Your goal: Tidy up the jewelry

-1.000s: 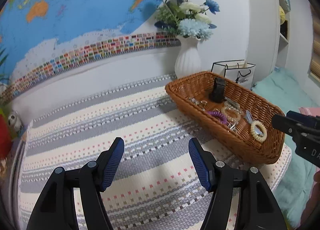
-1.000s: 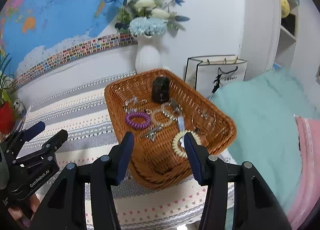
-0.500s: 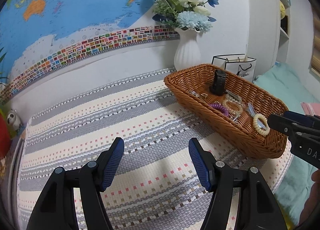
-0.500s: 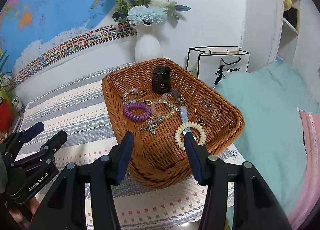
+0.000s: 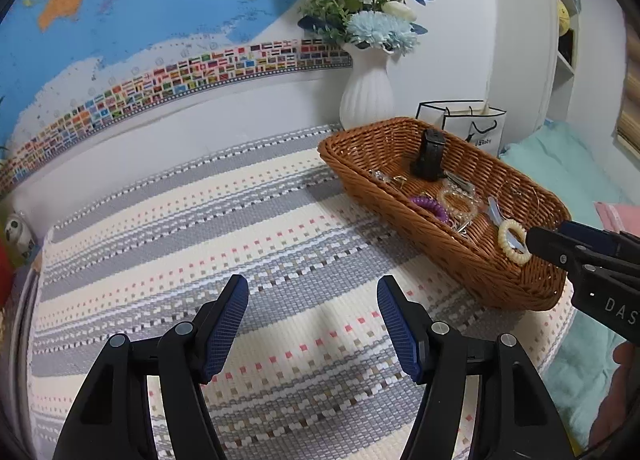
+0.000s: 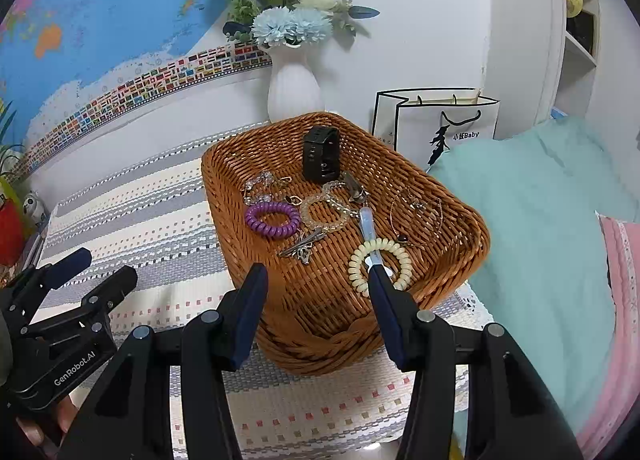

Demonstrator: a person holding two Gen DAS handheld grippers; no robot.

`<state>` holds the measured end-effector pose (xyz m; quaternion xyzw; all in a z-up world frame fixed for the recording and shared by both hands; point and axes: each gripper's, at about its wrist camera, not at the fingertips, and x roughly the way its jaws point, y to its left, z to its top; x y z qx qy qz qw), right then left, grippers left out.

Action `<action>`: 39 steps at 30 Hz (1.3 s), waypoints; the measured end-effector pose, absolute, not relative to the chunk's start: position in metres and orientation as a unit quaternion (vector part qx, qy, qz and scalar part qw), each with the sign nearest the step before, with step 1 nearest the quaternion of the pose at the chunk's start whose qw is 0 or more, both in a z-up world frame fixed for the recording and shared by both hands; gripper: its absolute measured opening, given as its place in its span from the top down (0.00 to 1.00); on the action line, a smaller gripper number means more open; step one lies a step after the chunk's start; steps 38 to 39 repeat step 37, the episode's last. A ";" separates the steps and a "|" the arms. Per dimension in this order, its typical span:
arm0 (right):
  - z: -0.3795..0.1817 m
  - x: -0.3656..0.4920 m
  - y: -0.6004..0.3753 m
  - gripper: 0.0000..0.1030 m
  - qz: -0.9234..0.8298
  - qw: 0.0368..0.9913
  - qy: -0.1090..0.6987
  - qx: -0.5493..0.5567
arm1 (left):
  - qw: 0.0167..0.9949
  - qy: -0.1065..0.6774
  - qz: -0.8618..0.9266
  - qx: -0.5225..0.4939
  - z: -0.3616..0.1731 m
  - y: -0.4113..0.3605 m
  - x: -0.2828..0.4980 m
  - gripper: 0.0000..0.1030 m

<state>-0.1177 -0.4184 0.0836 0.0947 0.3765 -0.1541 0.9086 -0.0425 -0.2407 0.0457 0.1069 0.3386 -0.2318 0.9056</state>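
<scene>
Right gripper (image 6: 316, 292) spread wide and empty at the near rim of the wicker basket (image 6: 452, 196) — cream coil hair tie (image 6: 380, 262) lies flat inside, just ahead by its right finger — left gripper (image 5: 312, 306) also spread, empty over the striped cloth (image 5: 200, 228), basket well off to its right, so right hand is nearer.

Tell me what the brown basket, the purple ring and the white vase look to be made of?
The basket looks like woven wicker or rattan: crossing brown strands, slightly glossy. The purple ring seems to be coiled plastic, like a spiral hair tie, smooth and shiny. The vase appears to be ceramic with vertical ribs and a matte white finish, though it could be plastic.
</scene>
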 end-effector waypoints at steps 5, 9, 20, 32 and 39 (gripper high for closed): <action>0.082 -0.116 -0.416 0.46 -0.153 0.908 0.379 0.095 | 0.905 0.339 -0.234 0.108 0.046 -0.240 -0.044 0.34; 0.081 -0.115 -0.416 0.46 -0.151 0.907 0.380 0.097 | 0.902 0.346 -0.236 0.106 0.046 -0.240 -0.042 0.34; 0.080 -0.114 -0.411 0.46 -0.147 0.908 0.382 0.093 | 0.905 0.339 -0.230 0.116 0.047 -0.240 -0.043 0.34; 0.077 -0.114 -0.410 0.46 -0.146 0.906 0.385 0.095 | 0.906 0.329 -0.234 0.125 0.047 -0.241 -0.045 0.34; 0.077 -0.112 -0.409 0.46 -0.144 0.906 0.386 0.093 | 0.903 0.321 -0.255 0.125 0.049 -0.241 -0.049 0.34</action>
